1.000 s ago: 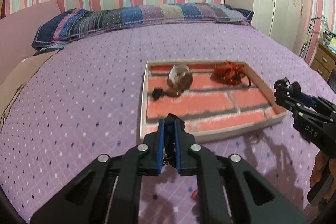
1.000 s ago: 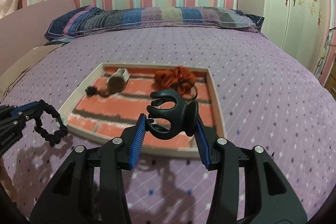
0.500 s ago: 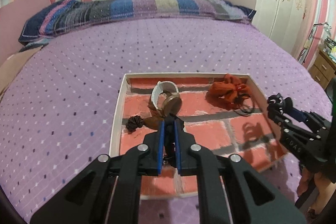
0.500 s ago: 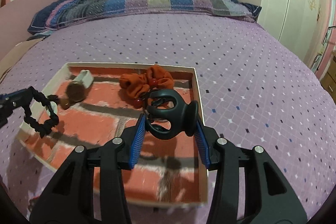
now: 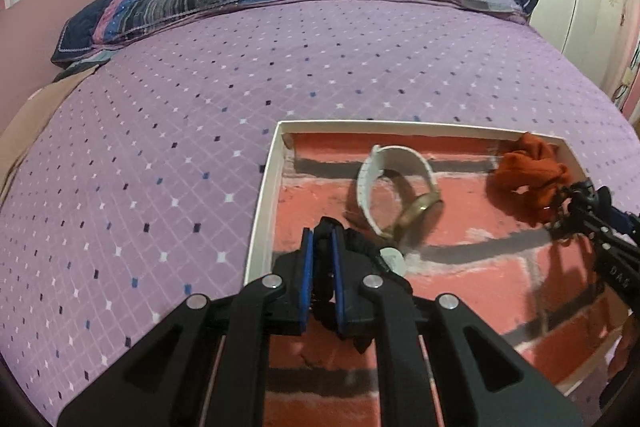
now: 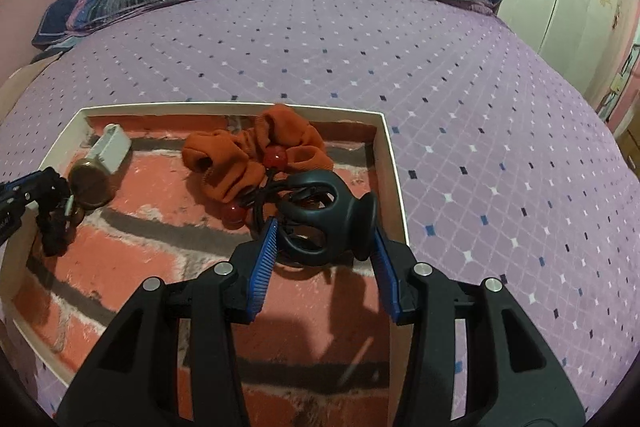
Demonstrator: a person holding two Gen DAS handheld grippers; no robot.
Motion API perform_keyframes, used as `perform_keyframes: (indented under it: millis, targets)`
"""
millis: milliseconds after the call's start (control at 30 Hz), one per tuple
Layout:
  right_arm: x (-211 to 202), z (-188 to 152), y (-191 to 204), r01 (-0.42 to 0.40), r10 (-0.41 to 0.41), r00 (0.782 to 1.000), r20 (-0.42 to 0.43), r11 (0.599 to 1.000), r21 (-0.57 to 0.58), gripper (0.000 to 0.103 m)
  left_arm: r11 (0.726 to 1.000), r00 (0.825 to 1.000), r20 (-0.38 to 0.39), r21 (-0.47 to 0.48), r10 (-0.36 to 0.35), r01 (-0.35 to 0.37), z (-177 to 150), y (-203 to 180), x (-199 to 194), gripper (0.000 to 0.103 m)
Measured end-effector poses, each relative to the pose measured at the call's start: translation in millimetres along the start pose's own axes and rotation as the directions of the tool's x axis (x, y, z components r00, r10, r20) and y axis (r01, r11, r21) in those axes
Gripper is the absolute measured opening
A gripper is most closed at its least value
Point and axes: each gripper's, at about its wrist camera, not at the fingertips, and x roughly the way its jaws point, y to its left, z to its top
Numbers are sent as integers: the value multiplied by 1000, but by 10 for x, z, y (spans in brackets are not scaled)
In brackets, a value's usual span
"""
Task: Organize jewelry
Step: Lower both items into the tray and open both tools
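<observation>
Both grippers hang over a tray [image 6: 390,163] with a brick-pattern floor, lying on a purple bed [image 6: 480,87]. The left gripper [image 5: 322,239] pinches a black hair tie [image 6: 52,223] just above the tray's left side, beside a watch [image 5: 396,195]. The right gripper [image 6: 324,231] clamps a black claw clip [image 6: 328,215] over the tray's right part, just beside an orange scrunchie [image 6: 248,155].

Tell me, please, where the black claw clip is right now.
The black claw clip sits clamped in the right gripper, over the tray's right side, just before the orange scrunchie.
</observation>
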Motion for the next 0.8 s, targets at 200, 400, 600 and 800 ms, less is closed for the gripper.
perform_keyframes:
  millis: [200,400,600,800]
  targets:
    - [65,10,-11,-6,6,1000,-28,1000,-5,46,1000,1000,-3,10,25,-25,-53,13,34,11]
    - [80,7,-30,-31,30,998,-57,1000,-5,55,999,1000,-9,25,27,-26,-71,-33,-75,22]
    - [-256,23,-111,-102,102,995,-12,995,-17,72,1000,999,37,23,19,-20,-60,-45,-371,54]
    - [-833,6,-400,-133,133,988,74,991,-8,91,1000,995,101,6,-25,25,-68,-65,-874,71]
